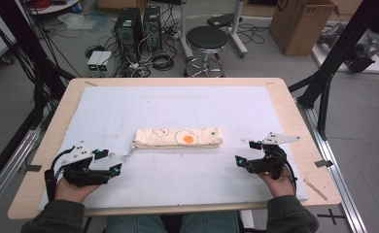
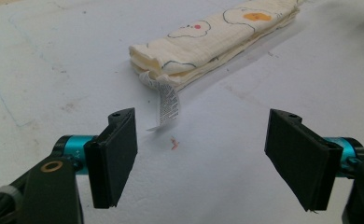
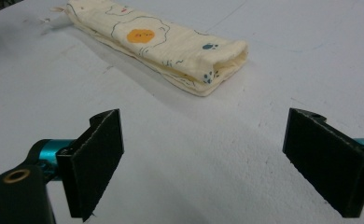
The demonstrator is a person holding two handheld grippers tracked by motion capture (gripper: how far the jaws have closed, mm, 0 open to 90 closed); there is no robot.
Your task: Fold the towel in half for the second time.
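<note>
Folded cloth (image 1: 178, 138) between parted hand-held grippers

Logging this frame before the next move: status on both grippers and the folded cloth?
Left gripper open, empty. Right gripper open, empty. Folded cloth flat on the white mat, between and ahead of both, untouched. Care label trails off its left end; nothing in the way.

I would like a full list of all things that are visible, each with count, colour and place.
folded cloth: 1, cream with orange and blue prints, middle of the mat
care label: 1, white, at the cloth's left end
mat: 1, white, covering the table
table: 1, light wood
stool: 1, black, behind the table
cardboard box: 1, brown, floor, far right
computer towers: 2, black, floor behind
left gripper: 1, black, open, near left
right gripper: 1, black, open, near right
</note>
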